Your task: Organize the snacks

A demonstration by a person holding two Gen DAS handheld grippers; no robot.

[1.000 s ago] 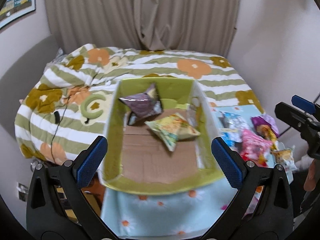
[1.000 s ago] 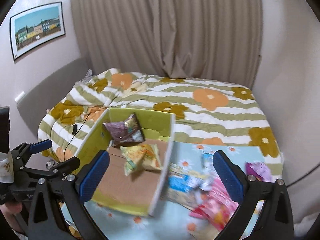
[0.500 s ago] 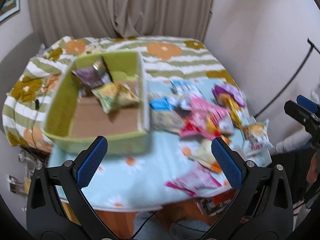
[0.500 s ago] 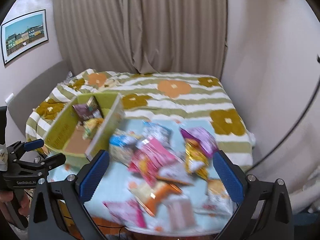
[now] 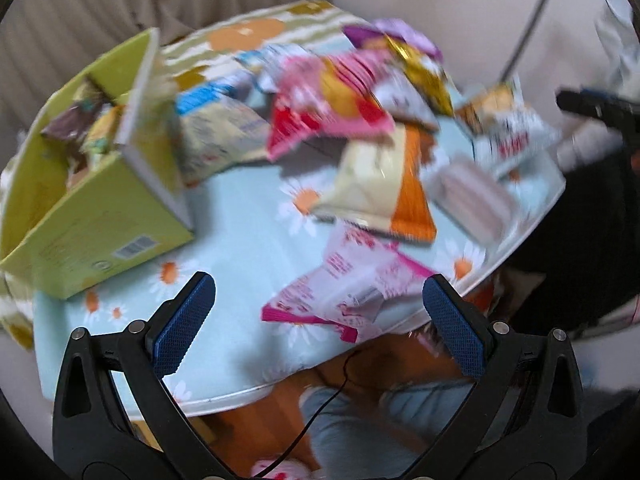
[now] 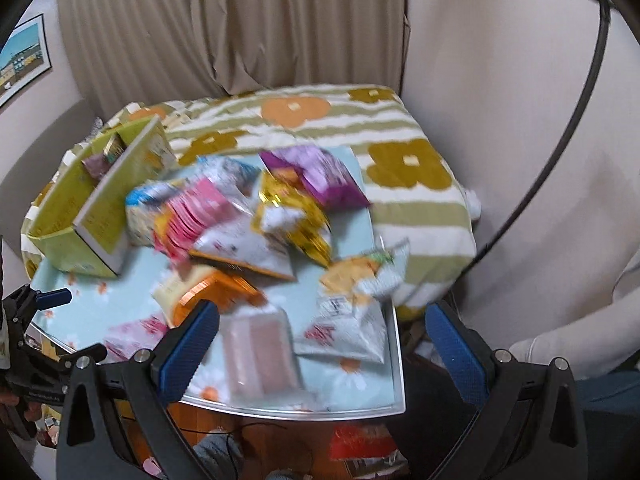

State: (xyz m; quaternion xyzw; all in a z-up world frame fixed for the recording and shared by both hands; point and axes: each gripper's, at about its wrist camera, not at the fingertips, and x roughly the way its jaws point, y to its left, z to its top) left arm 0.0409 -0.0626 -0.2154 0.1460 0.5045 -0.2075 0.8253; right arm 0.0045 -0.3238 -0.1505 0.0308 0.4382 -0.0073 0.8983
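Ahead of the empty, wide-open left gripper and right gripper now lies the snack pile, not the green box off left, so another pickup looks imminent.

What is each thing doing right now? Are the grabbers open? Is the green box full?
left gripper: open, holding nothing.
right gripper: open, holding nothing.
green box: top open, on the table, only a few snack bags inside.
snack bags: heaped loose on the table, outside the box.
pink and white bag: lying flat by the table's near edge.
table: covered by a daisy cloth.
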